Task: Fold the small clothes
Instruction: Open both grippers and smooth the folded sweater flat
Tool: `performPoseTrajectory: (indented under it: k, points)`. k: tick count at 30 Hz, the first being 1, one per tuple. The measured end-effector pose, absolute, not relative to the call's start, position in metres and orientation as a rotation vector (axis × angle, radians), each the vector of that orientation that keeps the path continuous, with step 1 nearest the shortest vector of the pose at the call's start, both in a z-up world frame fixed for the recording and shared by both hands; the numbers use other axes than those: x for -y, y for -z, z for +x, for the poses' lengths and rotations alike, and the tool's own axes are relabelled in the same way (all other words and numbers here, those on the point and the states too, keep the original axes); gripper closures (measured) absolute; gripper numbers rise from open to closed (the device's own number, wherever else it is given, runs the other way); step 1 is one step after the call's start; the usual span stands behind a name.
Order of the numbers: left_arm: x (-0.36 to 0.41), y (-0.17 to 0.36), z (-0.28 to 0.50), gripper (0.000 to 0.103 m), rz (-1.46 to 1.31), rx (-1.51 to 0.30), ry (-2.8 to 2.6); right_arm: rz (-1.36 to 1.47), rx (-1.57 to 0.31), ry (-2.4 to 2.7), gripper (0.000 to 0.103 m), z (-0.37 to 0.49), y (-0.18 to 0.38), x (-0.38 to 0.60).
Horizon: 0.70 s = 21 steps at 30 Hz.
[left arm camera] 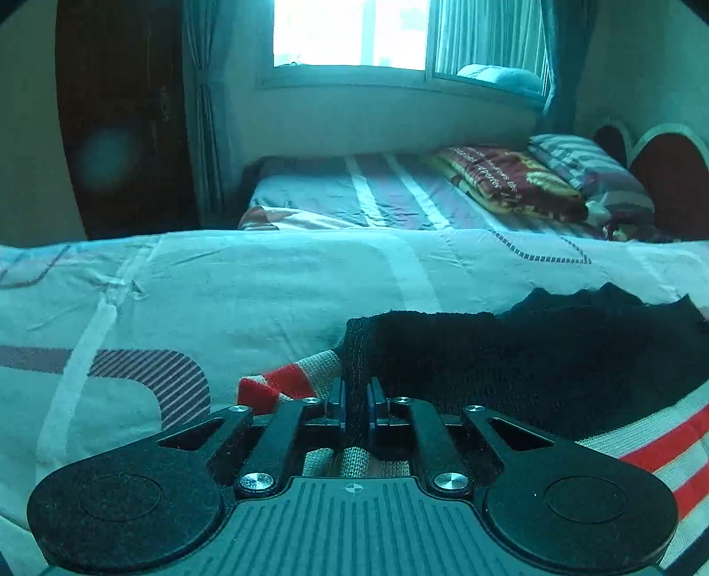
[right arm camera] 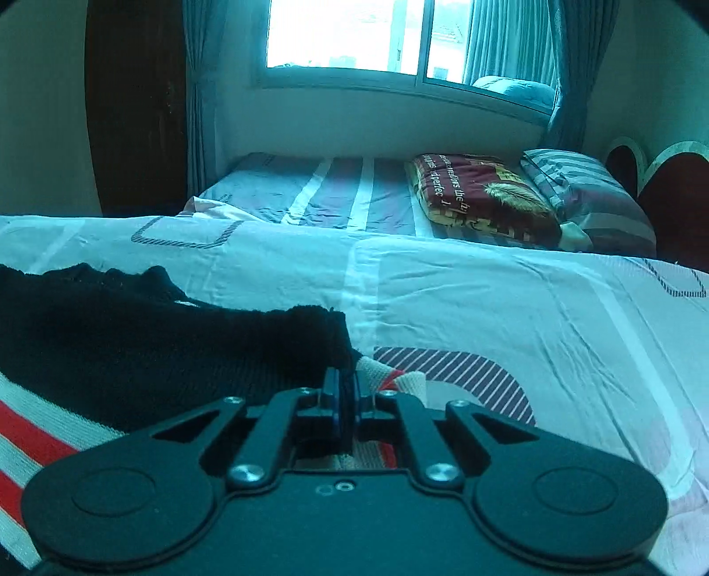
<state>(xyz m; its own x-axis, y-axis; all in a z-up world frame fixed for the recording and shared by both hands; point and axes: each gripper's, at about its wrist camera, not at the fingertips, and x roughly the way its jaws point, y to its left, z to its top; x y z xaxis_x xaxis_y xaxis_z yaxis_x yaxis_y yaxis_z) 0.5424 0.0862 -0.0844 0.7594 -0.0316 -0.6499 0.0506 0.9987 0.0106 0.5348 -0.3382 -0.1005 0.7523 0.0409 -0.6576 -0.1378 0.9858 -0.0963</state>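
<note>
A knit sweater, black (left arm camera: 531, 367) with red and white stripes (left arm camera: 656, 447), lies on the bed. My left gripper (left arm camera: 354, 398) is shut on the black ribbed edge of the sweater at its left corner. My right gripper (right arm camera: 347, 390) is shut on the sweater's right corner, where black knit (right arm camera: 155, 341) meets a striped part (right arm camera: 390, 376). The black part is stretched between the two grippers, over the striped part below.
The bed is covered by a pale sheet (left arm camera: 266, 288) with striped patterns. Behind it lie a folded red blanket (right arm camera: 478, 195) and a striped pillow (right arm camera: 589, 195) by a headboard. A window (right arm camera: 354, 35), curtains and a dark wardrobe (left arm camera: 119, 124) stand at the back.
</note>
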Motion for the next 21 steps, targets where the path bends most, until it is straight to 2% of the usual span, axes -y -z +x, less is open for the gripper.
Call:
performPoseTrajectory:
  k: [2, 3, 4, 6, 8, 9, 10, 12, 14, 15, 16, 17, 21]
  points:
    - [-0.091, 0.079, 0.537, 0.071, 0.011, -0.691, 0.031, -0.167, -0.7, -0.106, 0.085, 0.531, 0.094, 0.336]
    - [-0.094, 0.072, 0.531, 0.05, -0.02, -0.669, 0.013, -0.173, -0.655, -0.107, 0.066, 0.522, 0.086, 0.335]
    - [-0.096, 0.063, 0.521, 0.04, -0.05, -0.614, -0.007, -0.185, -0.595, -0.113, 0.049, 0.511, 0.077, 0.332]
    - [-0.089, 0.048, 0.506, 0.04, -0.071, -0.541, 0.003, -0.224, -0.534, -0.178, 0.036, 0.495, 0.064, 0.318]
    - [-0.058, 0.042, 0.5, 0.04, -0.034, -0.512, 0.096, -0.251, -0.551, -0.287, 0.038, 0.491, 0.064, 0.293]
    - [-0.039, 0.043, 0.5, 0.04, -0.001, -0.515, 0.156, -0.267, -0.567, -0.336, 0.044, 0.491, 0.067, 0.279]
    - [-0.016, 0.046, 0.503, 0.04, 0.034, -0.541, 0.219, -0.286, -0.598, -0.38, 0.065, 0.494, 0.073, 0.262]
    - [0.02, 0.059, 0.509, 0.04, 0.07, -0.633, 0.354, -0.33, -0.664, -0.413, 0.083, 0.501, 0.085, 0.235]
    - [0.045, 0.072, 0.509, 0.04, 0.156, -0.669, 0.388, -0.359, -0.655, -0.427, 0.08, 0.501, 0.093, 0.221]
    - [0.049, 0.077, 0.508, 0.038, 0.206, -0.683, 0.372, -0.383, -0.649, -0.427, 0.074, 0.501, 0.094, 0.22]
    - [0.044, 0.077, 0.505, 0.021, 0.212, -0.672, 0.355, -0.409, -0.647, -0.414, 0.065, 0.499, 0.096, 0.225]
    - [0.034, 0.077, 0.504, 0.014, 0.213, -0.662, 0.319, -0.407, -0.645, -0.381, 0.06, 0.501, 0.095, 0.237]
    - [-0.043, 0.085, 0.497, 0.012, 0.14, -0.679, 0.179, -0.285, -0.701, -0.202, 0.056, 0.505, 0.092, 0.322]
